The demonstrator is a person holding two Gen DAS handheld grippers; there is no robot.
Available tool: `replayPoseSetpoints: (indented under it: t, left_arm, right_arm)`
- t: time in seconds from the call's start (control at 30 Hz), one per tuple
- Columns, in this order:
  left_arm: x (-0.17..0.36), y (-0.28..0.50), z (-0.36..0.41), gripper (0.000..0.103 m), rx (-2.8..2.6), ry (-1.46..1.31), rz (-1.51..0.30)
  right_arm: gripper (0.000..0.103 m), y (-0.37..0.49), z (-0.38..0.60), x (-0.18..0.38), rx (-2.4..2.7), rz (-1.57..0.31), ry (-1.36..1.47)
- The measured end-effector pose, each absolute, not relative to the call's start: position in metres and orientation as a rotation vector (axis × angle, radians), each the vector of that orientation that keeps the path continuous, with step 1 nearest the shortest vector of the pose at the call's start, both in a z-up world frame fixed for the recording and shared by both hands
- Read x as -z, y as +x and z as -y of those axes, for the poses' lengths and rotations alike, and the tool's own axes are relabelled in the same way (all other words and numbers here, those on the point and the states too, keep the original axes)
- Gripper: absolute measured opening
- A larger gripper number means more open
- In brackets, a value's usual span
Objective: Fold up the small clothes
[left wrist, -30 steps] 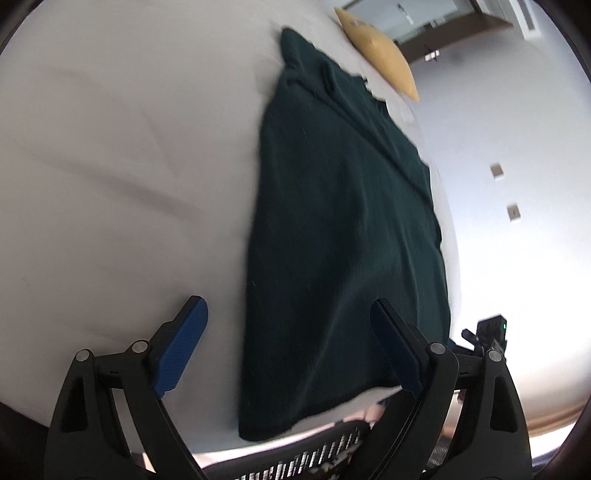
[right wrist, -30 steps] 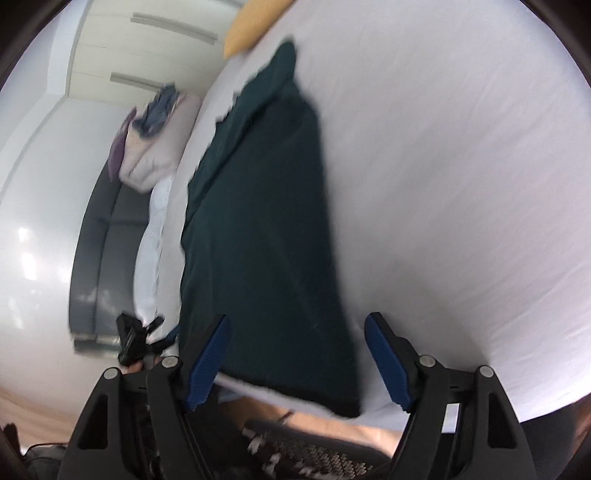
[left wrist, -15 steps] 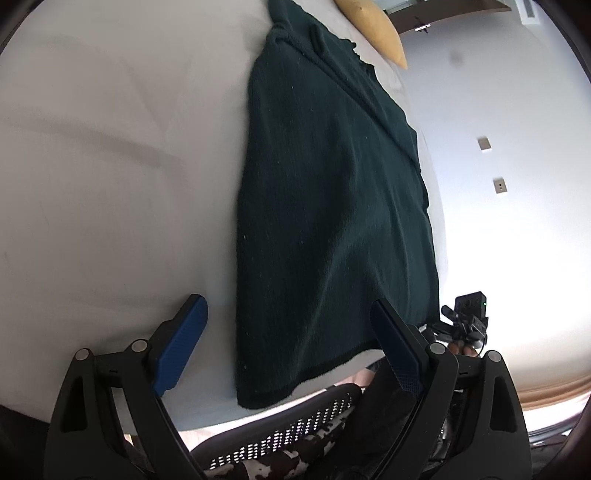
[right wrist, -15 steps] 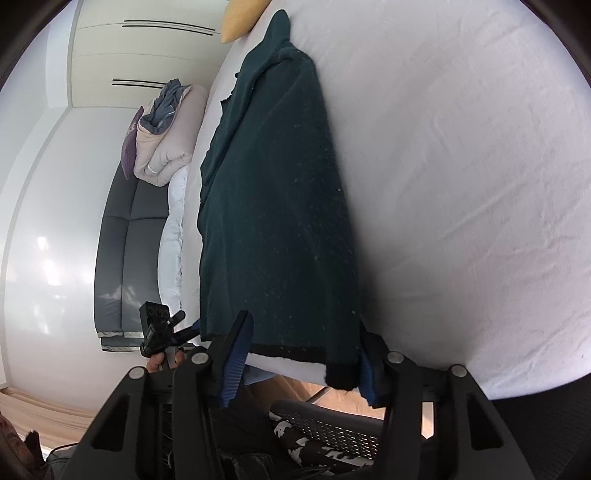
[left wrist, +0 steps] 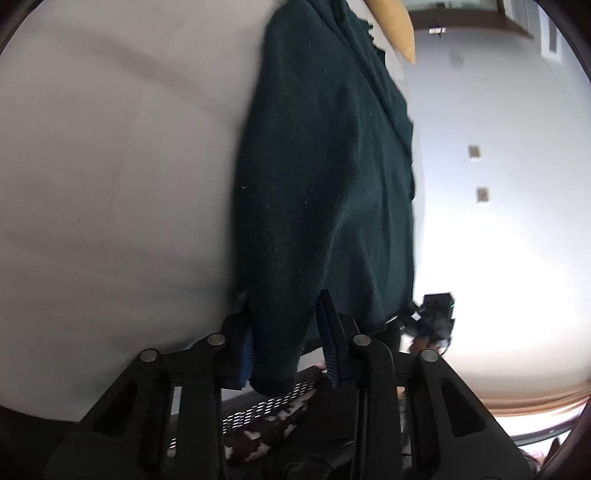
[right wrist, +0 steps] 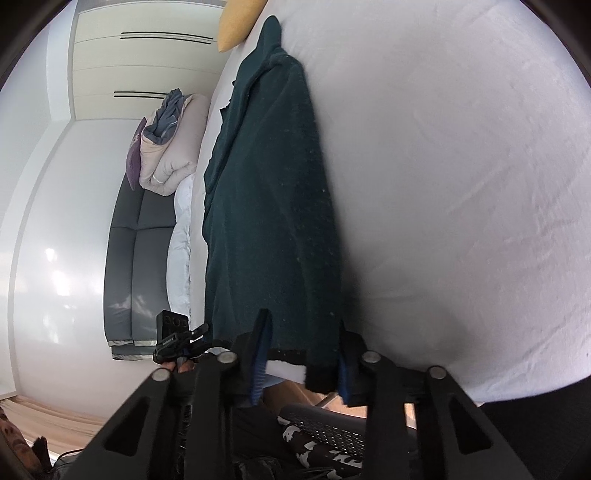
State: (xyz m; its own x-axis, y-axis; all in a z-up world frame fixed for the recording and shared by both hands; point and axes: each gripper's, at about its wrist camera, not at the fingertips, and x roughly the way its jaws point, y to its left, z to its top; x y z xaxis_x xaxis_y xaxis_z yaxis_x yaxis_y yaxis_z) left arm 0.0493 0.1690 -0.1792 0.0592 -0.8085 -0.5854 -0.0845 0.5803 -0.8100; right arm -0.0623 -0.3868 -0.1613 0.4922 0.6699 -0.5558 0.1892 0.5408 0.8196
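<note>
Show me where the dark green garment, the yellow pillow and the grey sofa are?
dark green garment (left wrist: 325,177), left wrist view, middle of the cloth.
yellow pillow (right wrist: 236,22), right wrist view, its lower end.
grey sofa (right wrist: 140,258), right wrist view, seat cushion.

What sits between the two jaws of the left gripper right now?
The near corner of the dark green garment hangs between the left gripper jaws, seen in the left wrist view; nothing else is in that gap.

A garment (left wrist: 325,192) lies lengthwise on the bed (left wrist: 110,166), running from the near edge toward a far pillow (right wrist: 236,26). The left tongs (left wrist: 286,354) and right tongs (right wrist: 301,363) bracket its two near corners. Left of the bed, a sofa (right wrist: 140,251) carries piled bedding (right wrist: 170,147).
</note>
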Motion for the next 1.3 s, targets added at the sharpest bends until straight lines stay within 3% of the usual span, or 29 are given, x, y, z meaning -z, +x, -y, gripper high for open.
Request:
replayPoseSetpoints:
  t: [0.07, 0.27, 0.73, 0.83, 0.9, 0.93, 0.97, 1.07, 1.3]
  left_arm:
    - [0.179, 0.047, -0.173, 0.024, 0.659, -0.838, -1.409]
    - [0.186, 0.041, -0.183, 0.024, 0.654, -0.941, -1.344]
    - [0.211, 0.023, -0.202, 0.025, 0.594, -1.245, -1.283]
    - [0.213, 0.01, -0.21, 0.031, 0.559, -1.302, -1.257]
    - [0.213, -0.001, -0.212, 0.053, 0.558, -1.34, -1.24]
    - [0.211, -0.006, -0.211, 0.07, 0.577, -1.369, -1.214]
    - [0.209, -0.011, -0.211, 0.077, 0.573, -1.382, -1.2]
    - [0.211, -0.015, -0.206, 0.087, 0.568, -1.41, -1.197]
    - [0.215, -0.005, -0.199, 0.1, 0.559, -1.518, -1.19]
  right_arm:
    - [0.015, -0.063, 0.385, 0.16, -0.357, -1.054, 0.974]
    - [0.01, -0.067, 0.386, 0.154, -0.341, -1.019, 0.968]
    - [0.008, -0.063, 0.389, 0.109, -0.391, -0.852, 0.994]
    - [0.008, -0.059, 0.39, 0.094, -0.422, -0.804, 1.019]
    - [0.008, -0.055, 0.388, 0.083, -0.439, -0.784, 1.018]
    - [0.008, -0.052, 0.386, 0.076, -0.449, -0.773, 1.012]
    - [0.008, -0.05, 0.384, 0.07, -0.456, -0.765, 1.005]
    - [0.008, -0.045, 0.38, 0.056, -0.471, -0.745, 0.989]
    - [0.008, -0.046, 0.391, 0.041, -0.458, -0.691, 1.01]
